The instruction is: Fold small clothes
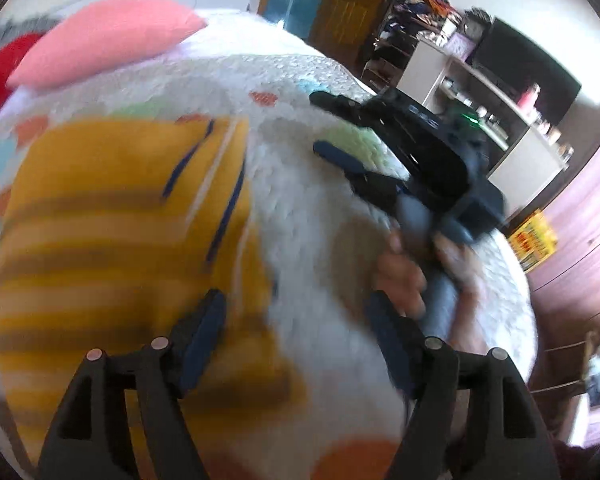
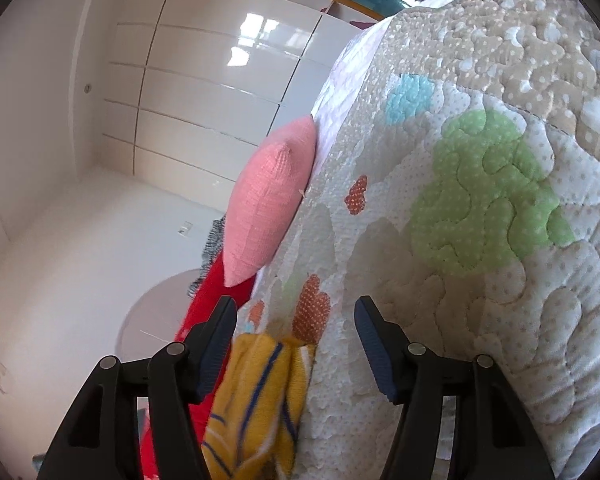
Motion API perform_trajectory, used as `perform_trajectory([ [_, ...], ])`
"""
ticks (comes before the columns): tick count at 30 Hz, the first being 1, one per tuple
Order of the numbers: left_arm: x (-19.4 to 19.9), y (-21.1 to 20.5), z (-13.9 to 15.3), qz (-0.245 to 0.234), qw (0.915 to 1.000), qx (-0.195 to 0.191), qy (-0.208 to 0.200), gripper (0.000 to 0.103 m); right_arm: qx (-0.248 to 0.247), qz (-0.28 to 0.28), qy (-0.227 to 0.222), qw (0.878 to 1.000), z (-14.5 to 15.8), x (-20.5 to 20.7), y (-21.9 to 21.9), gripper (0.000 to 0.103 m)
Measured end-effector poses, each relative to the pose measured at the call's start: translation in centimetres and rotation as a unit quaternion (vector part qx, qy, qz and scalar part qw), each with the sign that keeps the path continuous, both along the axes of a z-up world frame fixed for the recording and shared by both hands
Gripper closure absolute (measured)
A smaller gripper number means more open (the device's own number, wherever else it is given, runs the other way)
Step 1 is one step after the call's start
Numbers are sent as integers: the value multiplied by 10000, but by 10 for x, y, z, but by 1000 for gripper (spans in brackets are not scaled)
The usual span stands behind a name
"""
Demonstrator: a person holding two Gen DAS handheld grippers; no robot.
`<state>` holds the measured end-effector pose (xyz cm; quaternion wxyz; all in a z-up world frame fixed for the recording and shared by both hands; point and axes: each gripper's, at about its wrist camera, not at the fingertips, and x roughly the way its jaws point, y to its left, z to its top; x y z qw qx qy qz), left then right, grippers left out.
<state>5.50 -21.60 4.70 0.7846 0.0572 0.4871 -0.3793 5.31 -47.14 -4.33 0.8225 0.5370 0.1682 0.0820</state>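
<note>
A small yellow garment with brown, white and blue stripes lies flat on the quilted bedspread in the left wrist view, which is blurred. My left gripper is open just above the garment's right edge. My right gripper shows there at the right, open, above the bedspread, held by a hand. In the right wrist view my right gripper is open, and the garment's bunched edge lies between the fingers, near the left pad.
A pink pillow and a red pillow lie at the head of the bed; both show in the right wrist view, pink, red. White wardrobe doors, a shelf unit and a TV stand around.
</note>
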Motion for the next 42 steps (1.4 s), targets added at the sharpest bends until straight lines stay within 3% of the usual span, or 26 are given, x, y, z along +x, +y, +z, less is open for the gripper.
perform_trajectory([
  [2, -14, 25, 0, 104, 9993, -210, 305, 31, -117, -20, 44, 9999, 1, 1, 2, 38],
  [4, -34, 58, 3, 256, 9984, -377, 326, 31, -142, -28, 46, 9999, 0, 1, 3, 38],
  [10, -83, 129, 15, 868, 9952, -262, -361, 26, -82, 1, 124, 9999, -2, -8, 6, 38],
  [13, -101, 154, 18, 1132, 9896, -22, -887, 24, -933, 320, 1167, 9883, 21, -19, 32, 36],
  [14, -104, 162, 18, 1189, 9882, -14, -965, 22, -1212, 581, 1275, 9827, 34, -31, 50, 31],
  [18, -105, 186, 7, 1395, 9875, -220, -700, 22, -1937, 1166, 878, 9701, 72, -72, 111, 30],
  [22, -110, 199, 3, 1602, 9849, -271, -591, 22, -2457, 1435, 978, 9537, 75, -78, 157, 31],
  [24, -113, 204, 7, 1687, 9831, -218, -679, 22, -2386, 1735, 1180, 9482, 59, -70, 173, 58],
  [25, -116, 208, 8, 1734, 9820, -189, -728, 22, -2276, 1879, 1331, 9461, 49, -67, 178, 77],
  [27, -118, 216, 10, 1839, 9793, -108, -832, 22, -2334, 1796, 1672, 9409, 32, -71, 181, 82],
  [31, -112, 223, 4, 1966, 9764, 193, -872, 22, -1772, 1660, 1699, 9551, 19, -99, 164, 88],
  [33, -110, 223, 0, 2004, 9758, 265, -839, 22, -2072, 1455, 1911, 9484, 19, -112, 163, 88],
  [36, -110, 220, -3, 1976, 9765, 287, -814, 22, -2396, 1306, 1890, 9433, 29, -137, 166, 83],
  [38, -110, 216, -5, 1944, 9767, 336, -848, 22, -2582, 1191, 1862, 9405, 37, -153, 168, 60],
  [40, -112, 213, -5, 1930, 9765, 384, -882, 22, -2850, 1035, 1868, 9344, 47, -167, 175, 48],
  [42, -115, 213, -3, 1954, 9759, 376, -897, 22, -3211, 938, 1987, 9212, 53, -179, 187, 47],
])
